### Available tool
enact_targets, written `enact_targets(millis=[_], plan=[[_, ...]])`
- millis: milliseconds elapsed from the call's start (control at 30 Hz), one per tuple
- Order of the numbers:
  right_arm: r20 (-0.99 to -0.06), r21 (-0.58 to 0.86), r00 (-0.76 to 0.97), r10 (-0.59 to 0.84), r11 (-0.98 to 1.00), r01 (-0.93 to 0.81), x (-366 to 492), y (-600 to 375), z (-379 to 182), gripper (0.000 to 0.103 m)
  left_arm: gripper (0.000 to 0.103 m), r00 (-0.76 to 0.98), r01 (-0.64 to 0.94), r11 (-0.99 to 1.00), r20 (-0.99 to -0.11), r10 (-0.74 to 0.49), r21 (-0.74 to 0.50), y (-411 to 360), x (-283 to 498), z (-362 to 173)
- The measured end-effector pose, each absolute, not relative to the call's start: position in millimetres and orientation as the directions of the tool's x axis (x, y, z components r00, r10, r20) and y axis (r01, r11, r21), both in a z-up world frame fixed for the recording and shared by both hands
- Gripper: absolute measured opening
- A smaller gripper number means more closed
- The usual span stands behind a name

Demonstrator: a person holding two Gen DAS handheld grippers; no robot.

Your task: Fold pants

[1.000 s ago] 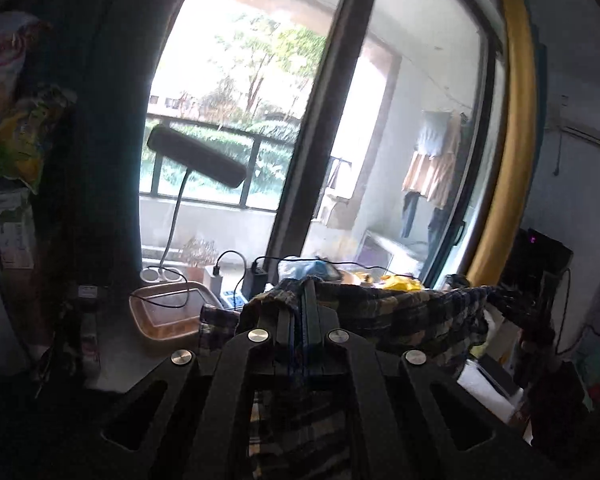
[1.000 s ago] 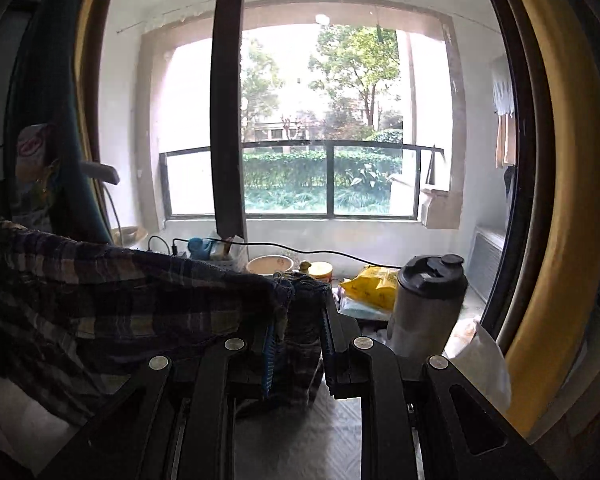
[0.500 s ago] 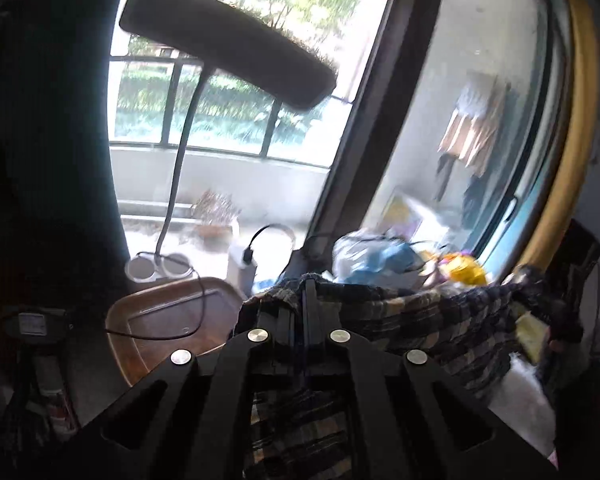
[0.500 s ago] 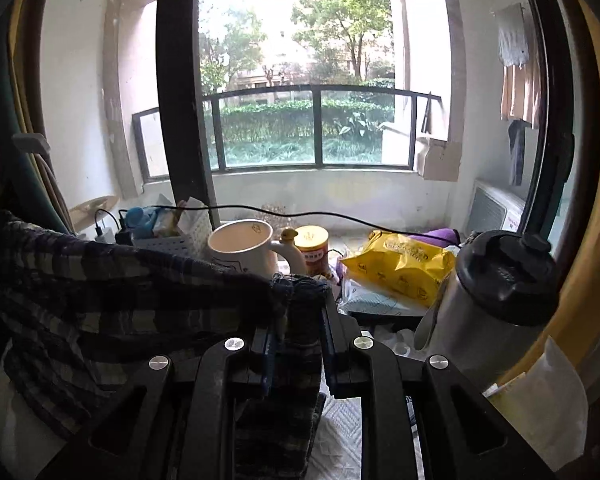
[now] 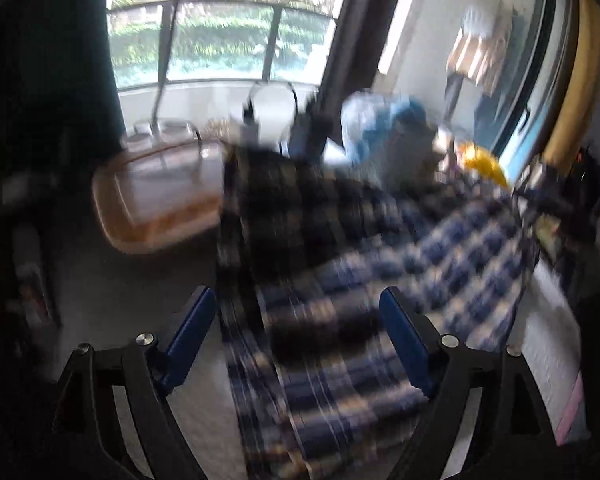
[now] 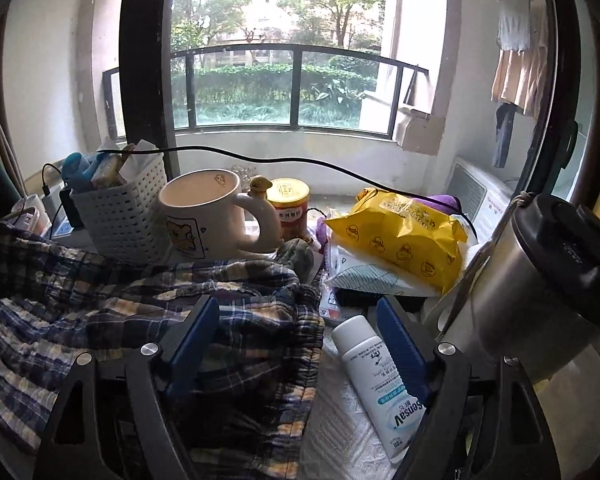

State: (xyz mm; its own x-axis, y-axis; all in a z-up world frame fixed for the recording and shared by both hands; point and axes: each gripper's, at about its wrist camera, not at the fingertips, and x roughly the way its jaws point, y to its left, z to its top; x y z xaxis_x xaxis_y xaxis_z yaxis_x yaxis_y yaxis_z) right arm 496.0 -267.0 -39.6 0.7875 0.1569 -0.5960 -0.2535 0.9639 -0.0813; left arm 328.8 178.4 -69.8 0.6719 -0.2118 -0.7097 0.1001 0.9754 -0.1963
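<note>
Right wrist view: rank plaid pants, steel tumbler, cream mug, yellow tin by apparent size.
1. plaid pants, filling the lower left
2. steel tumbler, though it sits close to the lens, so its size is inflated
3. cream mug
4. yellow tin, partly hidden behind the mug's handle

The left wrist view is smeared: the plaid pants are streaks and the brown tray at ten o'clock lacks crisp edges. In the right wrist view the pants run off at eight o'clock, and the steel flask at three o'clock is cropped
</note>
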Motion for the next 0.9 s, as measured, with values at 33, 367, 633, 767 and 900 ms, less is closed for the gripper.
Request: enact_targets(millis=[33,367,633,767,900], plan=[[-0.599,-0.065,0.784,0.162,0.966,-0.249,488.9,-270.2,-39.0,0.082,0.084,0.657,0.107,0.975,-0.723,-0.216,-0.194,173.1,325.7,-78.2],[-0.644,-0.001,0.742,0.185,0.97,-0.243,428.0,-284.2,-58.7,0.082,0.048,0.644,0.101,0.96,-0.718,-0.262,-0.259,168.8,345.6,-102.0],[-0.642,0.029,0.738,0.208,0.968,-0.248,413.2,-278.2,-60.6,0.082,0.0,0.632,0.065,0.969,-0.742,-0.224,-0.237,175.7,352.5,-102.6],[-0.636,0.027,0.736,0.23,0.961,-0.276,408.0,-267.9,-57.5,0.082,0.0,0.751,-0.003,0.992,-0.656,-0.079,-0.123,187.3,332.9,-58.8],[-0.634,0.035,0.731,0.252,0.954,-0.297,405.9,-259.7,-56.9,0.082,0.003,0.727,-0.042,0.999,-0.686,0.012,-0.026,193.6,340.1,-57.5]])
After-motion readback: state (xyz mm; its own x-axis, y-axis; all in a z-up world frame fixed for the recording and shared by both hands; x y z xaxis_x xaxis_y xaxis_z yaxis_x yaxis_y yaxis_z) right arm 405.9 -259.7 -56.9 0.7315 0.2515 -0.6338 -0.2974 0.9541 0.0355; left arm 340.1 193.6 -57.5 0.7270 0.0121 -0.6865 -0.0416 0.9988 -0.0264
